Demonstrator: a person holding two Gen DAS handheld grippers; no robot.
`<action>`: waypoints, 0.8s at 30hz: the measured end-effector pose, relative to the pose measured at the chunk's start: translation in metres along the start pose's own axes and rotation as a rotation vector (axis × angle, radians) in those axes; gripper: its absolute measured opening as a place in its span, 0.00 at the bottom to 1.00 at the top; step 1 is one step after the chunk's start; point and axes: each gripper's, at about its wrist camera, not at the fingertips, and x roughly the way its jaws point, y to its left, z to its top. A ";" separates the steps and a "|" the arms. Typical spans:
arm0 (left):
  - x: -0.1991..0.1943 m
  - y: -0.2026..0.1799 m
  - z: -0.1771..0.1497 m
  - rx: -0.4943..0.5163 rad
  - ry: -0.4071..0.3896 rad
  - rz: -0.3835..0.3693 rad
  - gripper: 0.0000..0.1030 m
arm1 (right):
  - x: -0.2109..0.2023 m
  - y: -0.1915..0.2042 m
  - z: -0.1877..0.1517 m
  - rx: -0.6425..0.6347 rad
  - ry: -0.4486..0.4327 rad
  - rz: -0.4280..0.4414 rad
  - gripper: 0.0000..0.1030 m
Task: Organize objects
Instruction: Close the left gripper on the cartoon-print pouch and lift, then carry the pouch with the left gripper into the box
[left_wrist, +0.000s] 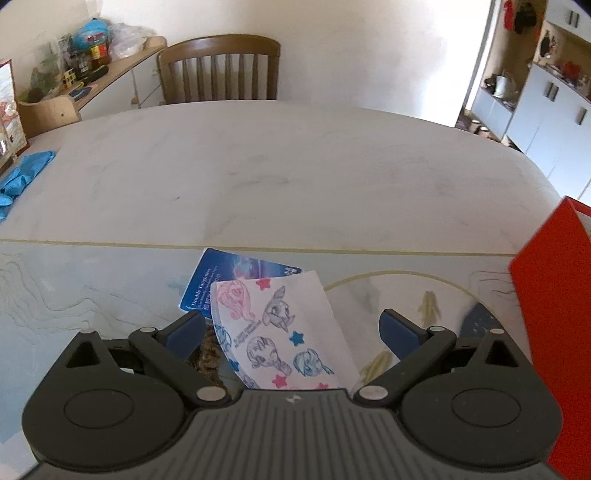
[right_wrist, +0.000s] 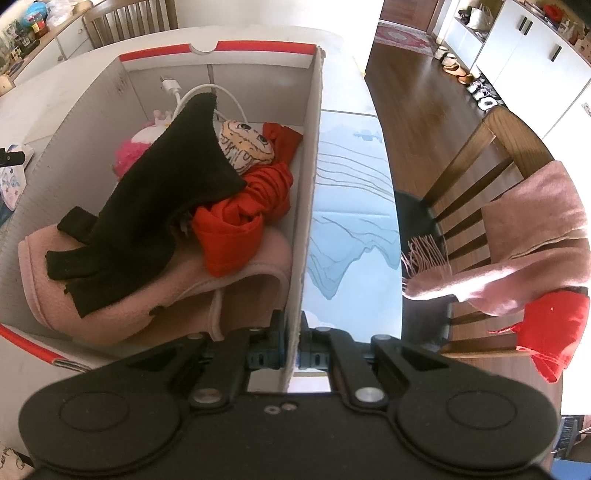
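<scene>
My left gripper has its fingers spread wide over a small white pack printed with cartoon ponies and stars, which looks like a pocket tissue pack. It lies on the surface at the near edge, partly overlapping a blue pack behind it; nothing is gripped yet. I judge the pony pack light, soft and slick in its wrapper, so I would close across its short sides near the middle, gently, or it may squirt out or drag the blue one along. My right gripper is pinched shut on the side wall of the red-trimmed cardboard box, steadying it. Inside lie a black cloth, a red garment and a rag doll's face.
</scene>
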 end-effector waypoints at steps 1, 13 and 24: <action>0.001 0.001 0.000 -0.007 0.001 0.010 0.98 | 0.000 0.000 0.000 0.001 0.000 0.000 0.04; 0.003 0.001 -0.004 -0.008 0.021 0.052 0.59 | 0.000 0.000 0.000 0.001 -0.001 0.001 0.04; -0.025 0.006 -0.006 0.012 -0.008 -0.012 0.30 | 0.001 -0.001 0.000 0.004 -0.008 0.007 0.04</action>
